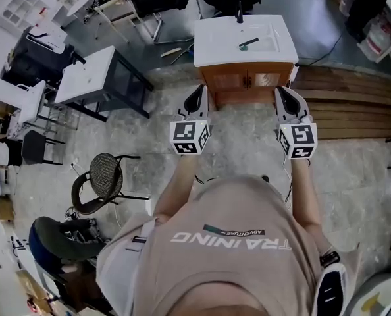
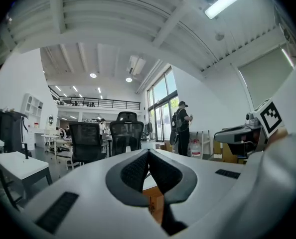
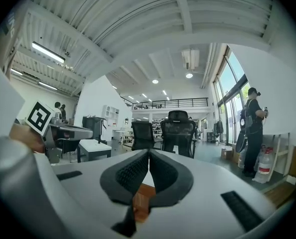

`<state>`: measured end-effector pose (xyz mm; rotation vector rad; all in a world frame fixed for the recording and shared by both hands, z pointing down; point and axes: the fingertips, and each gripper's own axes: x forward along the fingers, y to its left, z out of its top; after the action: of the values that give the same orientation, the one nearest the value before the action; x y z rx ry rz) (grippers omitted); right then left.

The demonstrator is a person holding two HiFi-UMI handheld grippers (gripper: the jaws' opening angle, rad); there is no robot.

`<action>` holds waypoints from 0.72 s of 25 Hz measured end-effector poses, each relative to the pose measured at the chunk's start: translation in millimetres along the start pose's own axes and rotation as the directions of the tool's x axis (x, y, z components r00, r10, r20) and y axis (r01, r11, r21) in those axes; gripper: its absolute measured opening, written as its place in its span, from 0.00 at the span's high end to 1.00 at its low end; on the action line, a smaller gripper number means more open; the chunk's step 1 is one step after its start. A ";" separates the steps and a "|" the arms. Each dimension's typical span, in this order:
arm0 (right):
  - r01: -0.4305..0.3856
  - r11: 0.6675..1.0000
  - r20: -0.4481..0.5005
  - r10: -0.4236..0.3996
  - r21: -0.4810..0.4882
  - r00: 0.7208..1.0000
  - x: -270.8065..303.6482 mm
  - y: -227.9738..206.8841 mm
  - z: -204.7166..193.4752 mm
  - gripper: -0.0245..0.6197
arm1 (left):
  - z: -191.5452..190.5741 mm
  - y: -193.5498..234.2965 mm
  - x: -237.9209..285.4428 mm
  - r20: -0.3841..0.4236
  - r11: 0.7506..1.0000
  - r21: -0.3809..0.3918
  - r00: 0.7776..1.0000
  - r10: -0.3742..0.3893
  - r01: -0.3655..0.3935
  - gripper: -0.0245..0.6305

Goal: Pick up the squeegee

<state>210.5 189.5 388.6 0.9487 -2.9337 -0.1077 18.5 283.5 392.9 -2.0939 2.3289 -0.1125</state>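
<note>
Squeegee (image 1: 248, 43): dark and slim, lying slantwise on the white basin top (image 1: 212, 45), right of centre and just in front of the tap (image 1: 239, 15); untouched, well apart from both tools.
Left gripper (image 1: 197, 96): pressed together, tips meeting, nothing between them.
Right gripper (image 1: 284, 97): likewise pressed together and empty.
Pose: forearms stretched forward side by side from the torso, both tools held level and aimed at the wooden cabinet (image 1: 245, 79) under the basin, one toward each end of its front; marker cubes (image 1: 190, 137) turned up toward the head camera.
Likely reason: a neutral ready stance facing the basin, closed because nothing is within reach to grip.
Step in hand: approach not yet made.
Next move calls for: lifting over the basin rim and spreading the pads, probably with the right tool, which is on the squeegee's side.
</note>
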 end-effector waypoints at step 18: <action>0.002 1.000 -0.078 -0.003 -0.014 0.997 25.7 31.2 -31.1 0.91 | -34.6 38.3 -2.9 -0.008 0.996 -0.086 1.000 -0.018 0.017 0.94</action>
<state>173.8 198.2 422.9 0.9331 -2.8568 -0.0883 -21.1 292.1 425.0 -2.1565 2.3618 -0.0224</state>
